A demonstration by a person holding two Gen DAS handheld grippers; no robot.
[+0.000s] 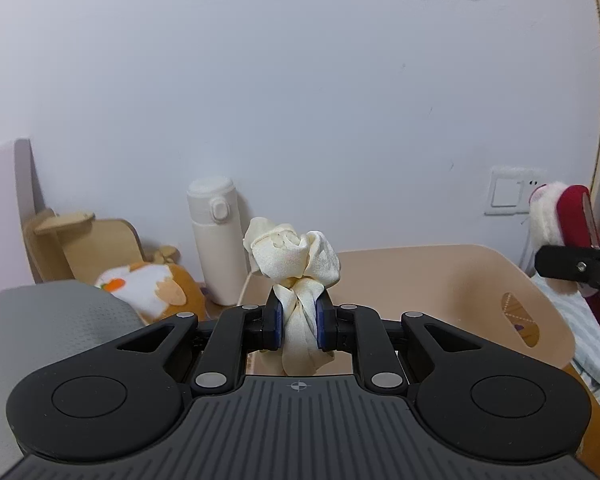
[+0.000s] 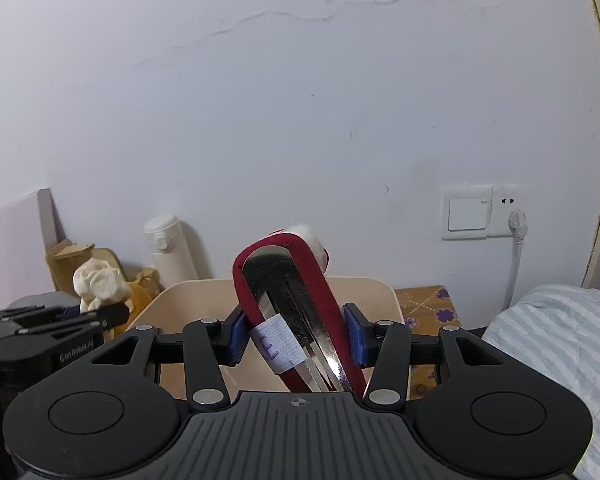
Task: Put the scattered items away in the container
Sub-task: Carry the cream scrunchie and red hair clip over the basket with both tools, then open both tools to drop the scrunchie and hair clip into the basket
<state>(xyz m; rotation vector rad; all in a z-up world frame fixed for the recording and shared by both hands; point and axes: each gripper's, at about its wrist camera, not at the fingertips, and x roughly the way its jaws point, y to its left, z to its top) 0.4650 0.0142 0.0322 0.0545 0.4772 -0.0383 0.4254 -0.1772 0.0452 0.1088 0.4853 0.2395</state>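
Now both tools are carrying their items toward the container, so the step in hand looks like the delivery, with release still to come. The left tool (image 1: 299,322) is clamping tight on the lower folds of a cream satin scrunchie (image 1: 294,256), whose bulk is puffing up above the blue pads. The right tool (image 2: 298,338) is gripping a dark red hair clip (image 2: 296,304) across its width, the pads pressing on its fabric-wrapped edges; the clip's metal underside is facing the camera, a strip of white tape is wrapping its lower part, and a white fluffy decoration is peeking out behind its top.

The beige container (image 2: 384,286) is sitting just ahead of and below both tools, near the wall. In the right wrist view the clip is hanging in front of its opening, and in the left wrist view the scrunchie is hovering beside its near left rim (image 1: 452,252). Judging from this, the next move calls for bringing each tool fully over the opening, lowering a little, then spreading the fingers so the items drop inside.

What is showing of the container's interior is looking bare, though the tools are hiding much of its floor, so whether anything is already lying there cannot be told.
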